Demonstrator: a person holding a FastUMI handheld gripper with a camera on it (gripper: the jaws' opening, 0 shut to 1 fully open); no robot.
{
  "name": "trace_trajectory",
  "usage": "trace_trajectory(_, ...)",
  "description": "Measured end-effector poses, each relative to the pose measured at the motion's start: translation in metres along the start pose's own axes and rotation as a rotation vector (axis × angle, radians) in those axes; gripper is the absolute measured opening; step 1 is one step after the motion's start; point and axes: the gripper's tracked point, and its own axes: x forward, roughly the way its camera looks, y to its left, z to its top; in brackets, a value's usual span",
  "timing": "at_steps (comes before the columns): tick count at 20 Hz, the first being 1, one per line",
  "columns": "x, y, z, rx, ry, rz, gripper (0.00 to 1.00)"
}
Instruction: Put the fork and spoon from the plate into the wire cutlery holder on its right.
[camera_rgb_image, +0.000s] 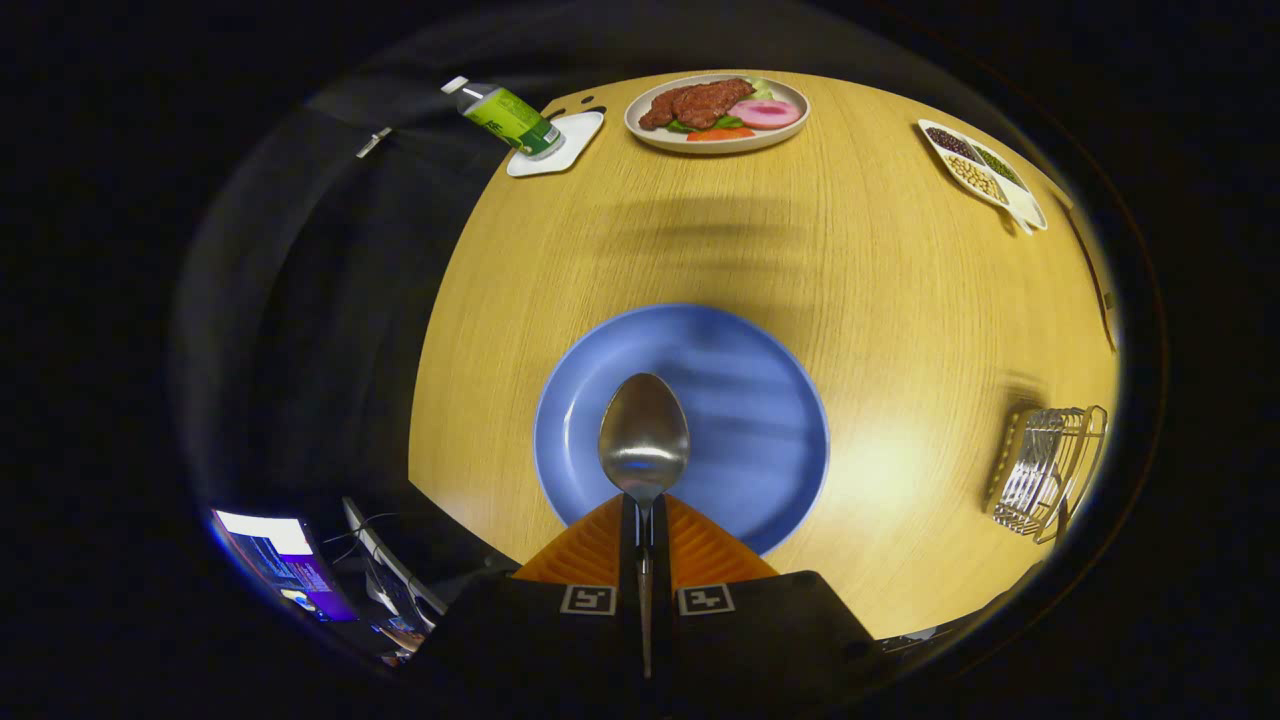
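Gripper view: hand-held gripper (643, 530) pinching the spoon (643, 435) by its handle, fingers pressed together on it. Bowl sticks out just ahead of the fingers, over the blue plate (740, 400). Likely light, stiff, slick metal; a handle grip suits it. Wire cutlery holder (1048, 470) sits near the desk's (900, 280) right edge, well apart.

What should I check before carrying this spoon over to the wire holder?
1. Grip: jaws closed on the spoon handle, bowl ahead of the gripper: ok.
2. Spoon clear of the blue plate: cannot tell.
3. Wire cutlery holder to the right of the plate, in sight: ok.
4. Table between plate and holder free of obstacles: ok.
5. Holder upright with its opening reachable: cannot tell.
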Motion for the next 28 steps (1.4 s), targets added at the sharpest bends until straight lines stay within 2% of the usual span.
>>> trace_trajectory(9,-0.098,-0.03,-0.003,-0.004,-0.081,0.065,0.08)
trace_trajectory(15,-0.163,-0.074,-0.002,0.017,-0.126,0.062,0.08)
trace_trajectory(21,-0.209,-0.14,-0.003,0.019,-0.093,-0.016,0.08)
trace_trajectory(28,-0.21,-0.205,-0.032,-0.086,0.164,-0.159,0.08)
